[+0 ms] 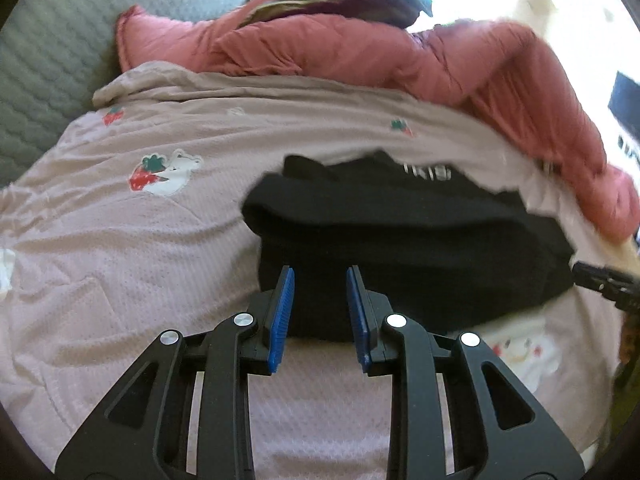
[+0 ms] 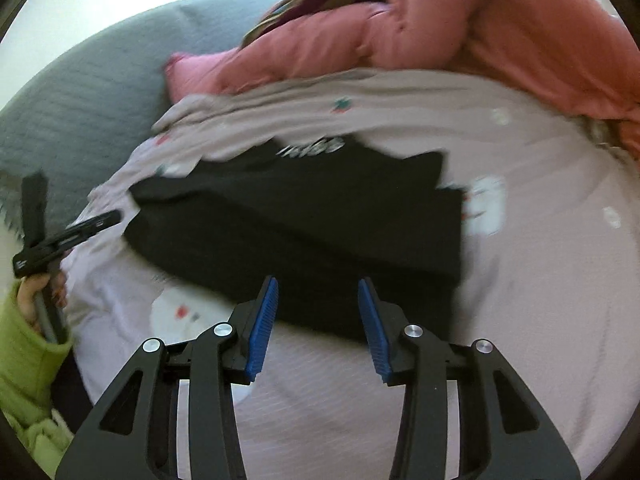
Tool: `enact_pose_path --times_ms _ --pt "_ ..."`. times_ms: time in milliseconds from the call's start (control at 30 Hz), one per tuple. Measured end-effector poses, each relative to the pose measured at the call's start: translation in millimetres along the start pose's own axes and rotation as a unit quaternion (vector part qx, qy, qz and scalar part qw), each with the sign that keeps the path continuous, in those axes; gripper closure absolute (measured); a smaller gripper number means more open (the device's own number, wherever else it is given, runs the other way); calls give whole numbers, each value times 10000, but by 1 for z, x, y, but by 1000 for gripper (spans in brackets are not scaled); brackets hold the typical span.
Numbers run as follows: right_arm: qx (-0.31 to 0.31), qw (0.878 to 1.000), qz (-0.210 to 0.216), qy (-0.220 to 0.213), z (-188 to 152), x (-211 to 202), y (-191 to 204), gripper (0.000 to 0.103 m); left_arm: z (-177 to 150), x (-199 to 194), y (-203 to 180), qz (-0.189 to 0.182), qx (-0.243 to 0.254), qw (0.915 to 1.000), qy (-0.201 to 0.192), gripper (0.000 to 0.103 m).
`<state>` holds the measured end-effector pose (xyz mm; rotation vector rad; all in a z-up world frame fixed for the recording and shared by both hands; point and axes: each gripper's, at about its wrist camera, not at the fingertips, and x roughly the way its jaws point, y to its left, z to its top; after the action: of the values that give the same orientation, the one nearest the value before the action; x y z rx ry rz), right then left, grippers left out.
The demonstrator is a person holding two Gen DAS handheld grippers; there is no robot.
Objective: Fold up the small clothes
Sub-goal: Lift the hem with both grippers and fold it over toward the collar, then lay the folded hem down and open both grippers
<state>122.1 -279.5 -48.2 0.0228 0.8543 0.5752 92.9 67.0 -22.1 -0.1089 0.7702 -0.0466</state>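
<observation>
1. I have the black garment point(image 1: 400, 248) lying on the pale pink strawberry-print blanket point(image 1: 120, 240), which covers the bed; it looks already doubled over, with white lettering point(image 1: 426, 171) showing along its far edge, so I judge one fold is made

2. My left tool point(image 1: 320, 308) hangs over the garment's near edge with its blue pads point(image 1: 282, 316) apart and nothing between them: released. I judge it is there because the near hem is the next edge to take or smooth

3. My right tool point(image 2: 318, 320) is likewise released, its pads spread wider, empty, above the near edge toward the garment's other end. Taking both ends should keep the fold square

4. The right view shows my left hand point(image 2: 36, 300) in a green sleeve point(image 2: 28, 360) gripping the left tool's handle, beside the garment's left end

5. The pink quilted jacket point(image 1: 340, 56) and a striped cloth point(image 1: 340, 0) are heaped at the far side, well apart from the garment, leaving flat blanket to fold on. The grey quilted cover point(image 1: 48, 60) lies beyond the blanket
</observation>
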Motion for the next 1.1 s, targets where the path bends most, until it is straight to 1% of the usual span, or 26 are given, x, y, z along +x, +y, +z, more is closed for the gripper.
enact_pose_path --times_ms 67,167,267,367,433,533,733,933,967,1100 --pt "-95 9999 35 113 -5 12 11 63 -5 5 -9 30 166 9998 81 84" --pt "-195 9996 -121 163 -7 20 18 64 -7 10 -19 207 442 9988 61 84" --pt "-182 9995 -239 104 -4 21 15 64 -4 13 -27 293 613 9977 -42 84" --pt "-195 9990 -395 11 1 23 12 64 -1 22 -34 320 690 9971 11 84" --pt "-203 9990 -406 9 4 25 8 64 0 27 -39 346 776 9964 24 84" --pt "-263 9981 -557 -13 12 29 5 64 2 38 -44 369 850 9956 107 84" --pt "-369 9974 -593 -147 35 34 1 65 20 54 -46 239 765 9966 176 84" --pt "-402 9974 -589 -138 67 50 -10 65 50 79 -44 111 597 9976 336 84" --pt "-384 9973 -618 -134 73 53 -13 66 54 82 -43 101 559 9977 359 84" --pt "-287 9974 -646 -143 97 65 -23 66 74 101 -28 184 333 9982 470 84"
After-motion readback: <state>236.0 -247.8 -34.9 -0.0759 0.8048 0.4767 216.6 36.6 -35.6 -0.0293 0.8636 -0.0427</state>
